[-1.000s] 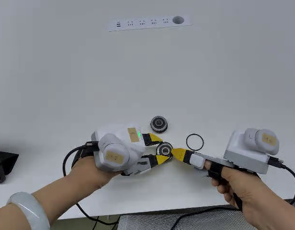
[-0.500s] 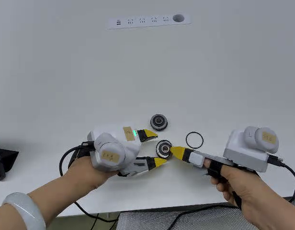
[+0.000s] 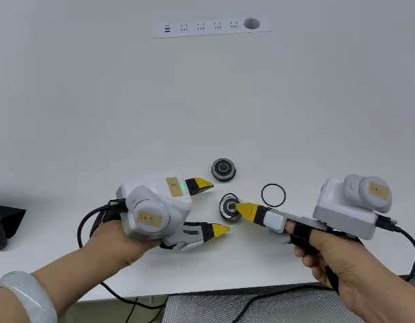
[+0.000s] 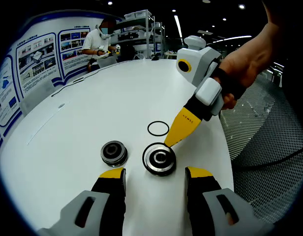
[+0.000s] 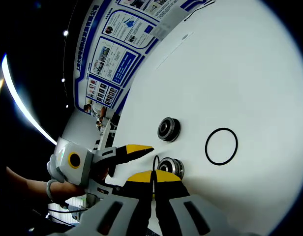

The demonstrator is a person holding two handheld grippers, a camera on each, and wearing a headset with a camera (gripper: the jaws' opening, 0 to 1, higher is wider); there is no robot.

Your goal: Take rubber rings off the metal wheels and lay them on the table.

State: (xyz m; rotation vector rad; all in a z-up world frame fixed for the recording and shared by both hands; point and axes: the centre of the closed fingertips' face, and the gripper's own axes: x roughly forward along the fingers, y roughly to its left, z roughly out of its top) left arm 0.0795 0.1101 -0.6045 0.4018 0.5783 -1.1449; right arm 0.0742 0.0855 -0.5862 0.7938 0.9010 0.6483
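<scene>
The left hand-held gripper [image 3: 212, 206] gapes wide around the near metal wheel [image 3: 228, 205] on the tabletop [image 3: 295, 121]. The right hand-held gripper [image 3: 238, 209], jaws pressed together, touches that wheel's rubber ring [image 4: 144, 160]. 1 loose ring [image 3: 273, 196] lies right of the wheel.

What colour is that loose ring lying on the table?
Black. The loose ring lies on the white table; the left gripper view shows it best.

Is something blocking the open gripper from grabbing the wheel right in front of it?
No. Nothing visible lies between the left gripper and the near wheel; its open jaws face it directly. The right gripper, shut, sits at the wheel's far edge, beyond the gap.
</scene>
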